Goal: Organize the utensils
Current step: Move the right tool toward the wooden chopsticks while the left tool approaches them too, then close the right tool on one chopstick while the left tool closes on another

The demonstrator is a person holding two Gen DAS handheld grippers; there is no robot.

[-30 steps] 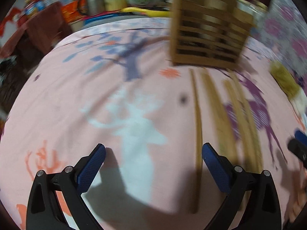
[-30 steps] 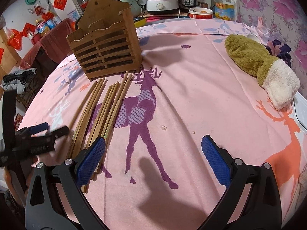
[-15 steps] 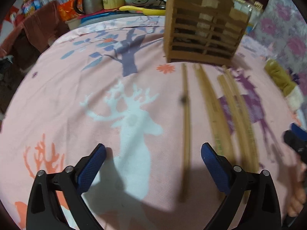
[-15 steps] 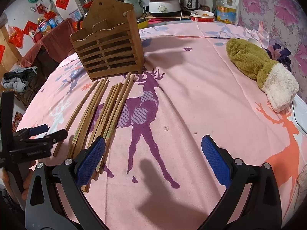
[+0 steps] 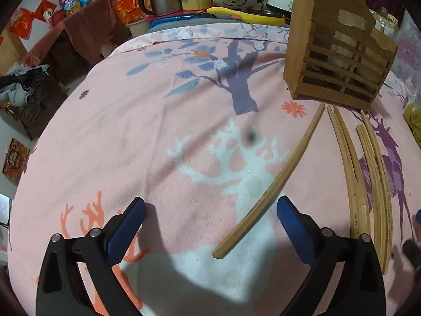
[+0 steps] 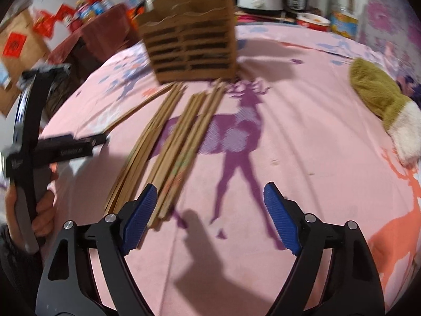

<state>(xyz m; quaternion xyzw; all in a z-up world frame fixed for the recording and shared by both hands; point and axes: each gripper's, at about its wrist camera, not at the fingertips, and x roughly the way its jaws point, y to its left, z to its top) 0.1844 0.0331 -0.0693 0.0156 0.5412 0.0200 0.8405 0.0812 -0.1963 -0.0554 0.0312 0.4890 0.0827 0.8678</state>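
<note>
Both the left gripper [image 5: 210,221] and right gripper [image 6: 210,210] gape wide, holding nothing, above chopsticks [image 6: 184,142] lying before the wooden holder [image 6: 189,44].

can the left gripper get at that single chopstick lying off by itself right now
Probably yes. The left gripper is open, and the lone chopstick lies bare on the tablecloth, its near end between the fingers, apart from the other chopsticks.

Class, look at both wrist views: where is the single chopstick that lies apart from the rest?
In the left wrist view, the lone chopstick lies diagonally on the pink tablecloth, left of the other chopsticks, between the open left gripper and the wooden holder.
</note>
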